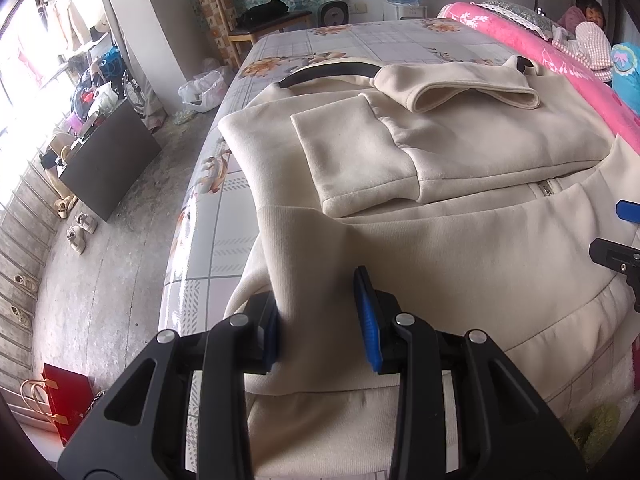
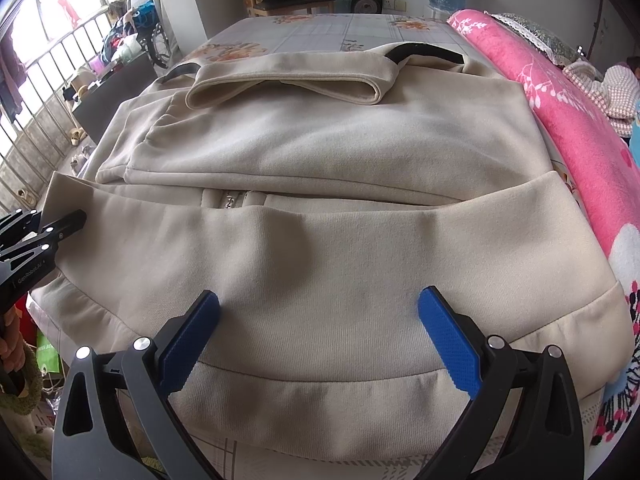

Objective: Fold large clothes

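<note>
Across the bed (image 1: 304, 40), on its smooth sheet printed with a pale grid and orange flowers, lies the cream jacket (image 2: 320, 140), a thick, soft fleecy knit with ribbed hem bands, a small metal zip pull and a dark strip at the far collar; its sleeves are already folded over the body and the near hem is lifted toward the cameras. Beside it along the right runs a plush pink blanket (image 2: 560, 100). Smaller still, the left tool (image 1: 320, 320) has its blue ridged pads partly closed with a bunched fold of the hem between them, apparently pinching it. The right tool (image 2: 318, 320) hovers over the hem with its pads spread wide and nothing held. Likely trouble: with only one corner gripped, lifting now would drag the heavy cloth askew and skew the fold; the bulky fabric could also slip from the left pads, and the loose sleeve cuff on top could slide off if the body is tugged.
</note>
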